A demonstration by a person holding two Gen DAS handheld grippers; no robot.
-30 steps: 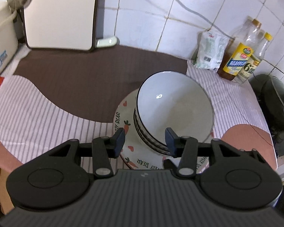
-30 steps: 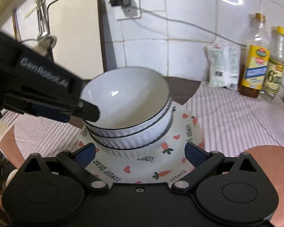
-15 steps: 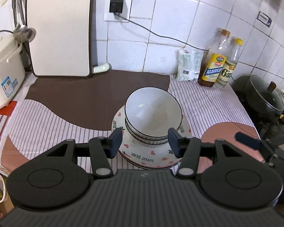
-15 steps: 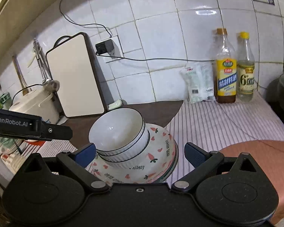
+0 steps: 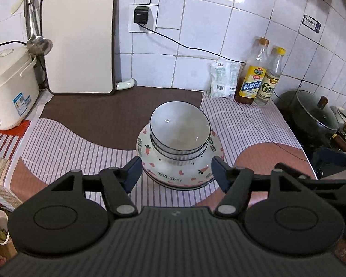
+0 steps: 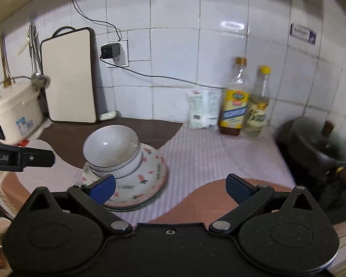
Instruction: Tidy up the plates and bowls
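A stack of white ribbed bowls with dark rims (image 5: 179, 130) sits on stacked plates printed with carrots and hearts (image 5: 163, 173) in the middle of the counter. My left gripper (image 5: 176, 172) is open and empty, held back from the stack and above its near edge. My right gripper (image 6: 170, 188) is open and empty, to the right of the stack. The bowls (image 6: 111, 150) and plates (image 6: 147, 177) show at left in the right wrist view. The left gripper's body (image 6: 20, 158) juts in at the left edge there.
A white cutting board (image 5: 78, 39) leans on the tiled wall, a rice cooker (image 5: 9, 87) stands at far left. A packet (image 5: 222, 78) and two bottles (image 5: 253, 73) stand at back right. A lidded dark pot (image 5: 313, 115) is on the right.
Both grippers have drawn back and up from the stack, so it looks smaller and farther. The right gripper has also swung to the right. The bowls and plates stayed put.
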